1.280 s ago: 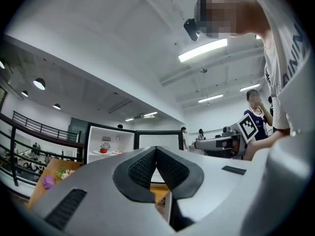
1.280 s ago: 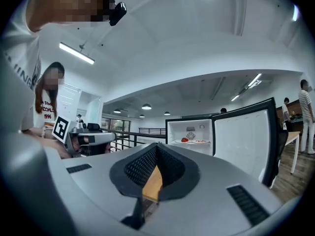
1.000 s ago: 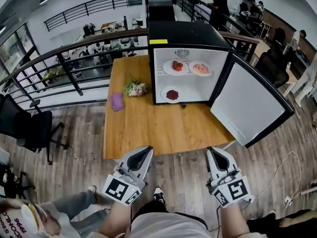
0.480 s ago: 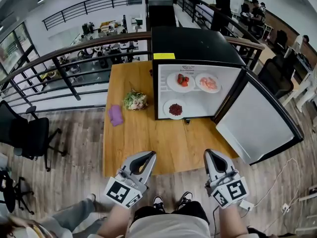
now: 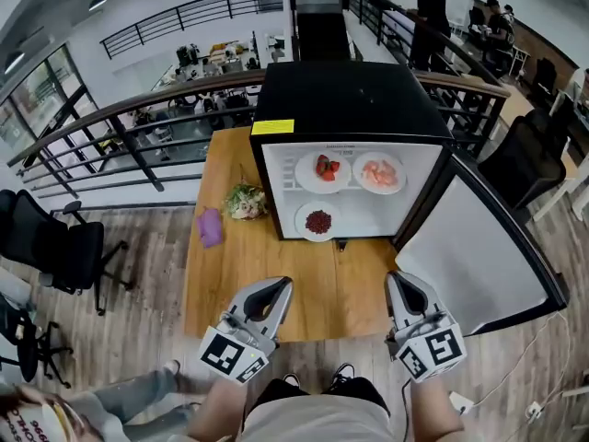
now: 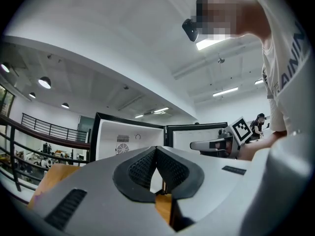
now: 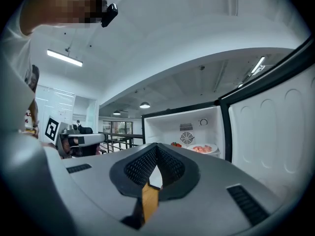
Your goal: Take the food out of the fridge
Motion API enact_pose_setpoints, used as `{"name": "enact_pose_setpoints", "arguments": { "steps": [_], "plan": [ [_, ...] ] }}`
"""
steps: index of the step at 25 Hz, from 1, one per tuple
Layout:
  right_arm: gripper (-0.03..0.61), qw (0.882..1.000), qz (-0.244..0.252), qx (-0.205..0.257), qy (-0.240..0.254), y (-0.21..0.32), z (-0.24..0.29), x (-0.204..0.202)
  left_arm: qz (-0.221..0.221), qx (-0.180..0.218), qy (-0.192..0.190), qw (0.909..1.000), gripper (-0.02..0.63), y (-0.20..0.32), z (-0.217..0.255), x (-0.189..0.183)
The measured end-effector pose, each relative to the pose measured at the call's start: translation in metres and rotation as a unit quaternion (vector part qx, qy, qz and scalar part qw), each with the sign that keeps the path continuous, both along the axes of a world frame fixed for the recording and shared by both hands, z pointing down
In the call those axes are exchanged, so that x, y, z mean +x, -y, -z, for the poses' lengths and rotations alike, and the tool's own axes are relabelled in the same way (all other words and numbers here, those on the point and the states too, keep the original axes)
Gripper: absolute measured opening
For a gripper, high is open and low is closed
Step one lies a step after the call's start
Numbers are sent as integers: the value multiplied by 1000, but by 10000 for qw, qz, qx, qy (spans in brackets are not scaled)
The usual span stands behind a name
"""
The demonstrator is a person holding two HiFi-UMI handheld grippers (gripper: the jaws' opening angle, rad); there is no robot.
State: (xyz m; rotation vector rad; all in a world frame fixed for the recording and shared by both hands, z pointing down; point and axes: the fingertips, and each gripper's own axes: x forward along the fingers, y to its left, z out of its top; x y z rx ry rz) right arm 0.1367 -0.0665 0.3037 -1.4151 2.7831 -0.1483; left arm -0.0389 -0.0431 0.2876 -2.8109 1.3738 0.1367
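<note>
A small black fridge [image 5: 345,99] stands open on the wooden table [image 5: 230,274], its door [image 5: 479,247] swung out to the right. On its upper shelf sit a plate of strawberries [image 5: 324,168] and a plate of pink meat [image 5: 379,172]. Below them is a plate of dark red food [image 5: 318,221]. My left gripper [image 5: 278,286] is shut and empty over the table's near edge. My right gripper [image 5: 398,281] is shut and empty too, pointing level at the fridge opening. In the right gripper view the strawberries [image 7: 176,144] and the pink meat [image 7: 202,149] show inside.
A plate of salad [image 5: 245,202] and a purple cloth [image 5: 209,227] lie on the table left of the fridge. A railing [image 5: 120,118] runs behind the table. A black office chair [image 5: 46,247] stands at the left, and a cable [image 5: 529,357] lies on the floor at the right.
Both grippers have come forward from over the floor to the table's near edge, toward the fridge. The fridge and table now sit lower and nearer in the head view.
</note>
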Motion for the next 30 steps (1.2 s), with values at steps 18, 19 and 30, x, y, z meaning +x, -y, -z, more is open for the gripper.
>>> {"name": "enact_pose_setpoints", "arguments": {
  "steps": [18, 19, 30],
  "plan": [
    [21, 9887, -361, -833, 1189, 66, -13, 2, -317, -63, 177, 9993, 8, 33, -4, 13],
    [21, 9851, -449, -941, 1371, 72, -15, 2, -370, -82, 193, 9991, 8, 35, -7, 12],
    [98, 8743, -1530, -2213, 4040, 159, -54, 11, -754, -277, 192, 9966, 8, 61, -25, 8]
  ]
}}
